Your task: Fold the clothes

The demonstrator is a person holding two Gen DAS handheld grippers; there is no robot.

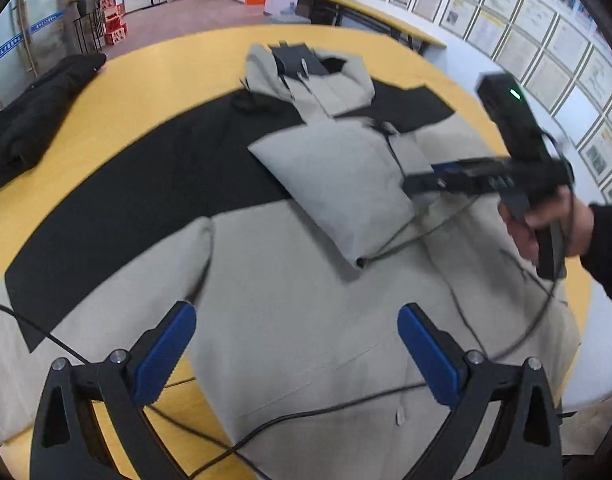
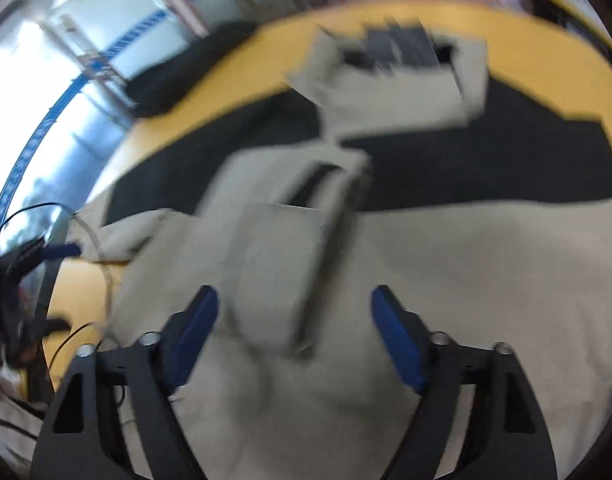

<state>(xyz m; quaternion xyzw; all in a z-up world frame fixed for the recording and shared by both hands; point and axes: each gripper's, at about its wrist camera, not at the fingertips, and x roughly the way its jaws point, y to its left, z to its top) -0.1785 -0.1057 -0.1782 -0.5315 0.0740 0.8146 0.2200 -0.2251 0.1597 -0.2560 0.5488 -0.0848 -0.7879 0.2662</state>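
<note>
A beige and black hooded jacket lies spread on the yellow table, hood at the far end. One beige sleeve is folded across the chest. My left gripper is open and empty above the jacket's lower part. The right gripper tool, held in a hand, hovers over the jacket's right side near the folded sleeve. In the blurred right wrist view my right gripper is open and empty above the folded sleeve and jacket.
A black garment lies at the table's far left edge, also in the right wrist view. Black cables run across the jacket's hem. A long bench and framed papers line the right wall.
</note>
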